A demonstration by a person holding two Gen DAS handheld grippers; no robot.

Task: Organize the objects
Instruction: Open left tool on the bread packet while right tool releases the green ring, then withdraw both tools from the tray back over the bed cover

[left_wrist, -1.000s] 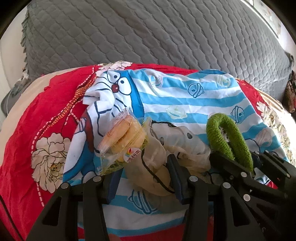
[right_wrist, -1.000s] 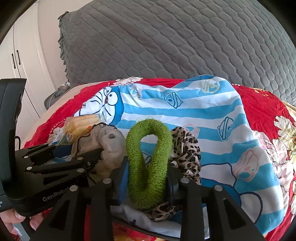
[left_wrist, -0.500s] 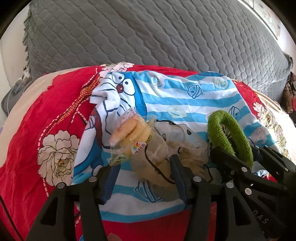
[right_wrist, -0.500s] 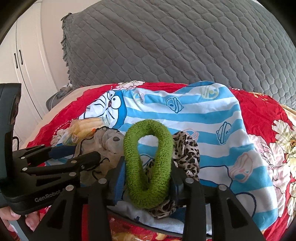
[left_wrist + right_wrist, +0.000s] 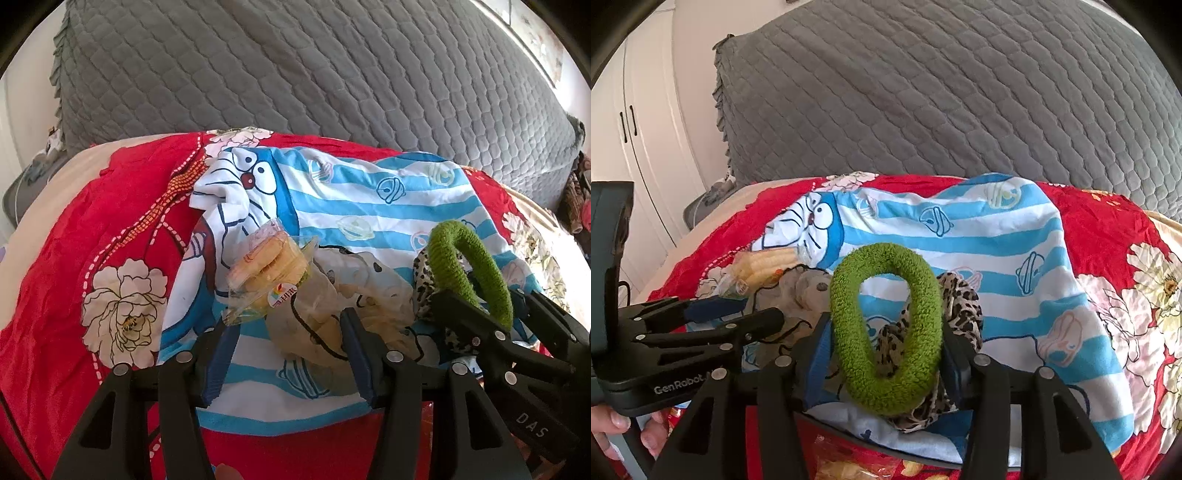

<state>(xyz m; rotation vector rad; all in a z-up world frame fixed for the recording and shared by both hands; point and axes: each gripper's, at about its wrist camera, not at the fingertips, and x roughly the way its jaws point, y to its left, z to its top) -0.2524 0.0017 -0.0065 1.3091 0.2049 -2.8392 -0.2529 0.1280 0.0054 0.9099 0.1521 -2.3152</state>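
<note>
Grey quilted bedding (image 5: 942, 92) rises behind everything, and below it a red floral bedspread (image 5: 122, 236) carries the blue-and-white striped cartoon cloth (image 5: 990, 236) where my things lie. My right gripper (image 5: 886, 354) has the green terry scrunchie (image 5: 886, 325) standing upright between its fingers, a leopard-print scrunchie (image 5: 960, 306) bunched just behind it and through its loop. Those jaws have just been opening; the blue pads sit at the green loop's two sides, and whether they still press on it I cannot tell. My left gripper (image 5: 288, 354) is half spread with its pads apart and gripping nothing. A beige fabric pouch with dark piping (image 5: 317, 317) lies between and just ahead of its fingers, touching the inner face of the finger on the scrunchie side. A clear-wrapped yellow snack cake (image 5: 266, 273) lies just beyond the tips, resting against the pouch. From the right wrist view my left gripper (image 5: 738, 317) reaches in alongside, level with the green scrunchie, and my hand (image 5: 613, 428) shows under its body.
</note>
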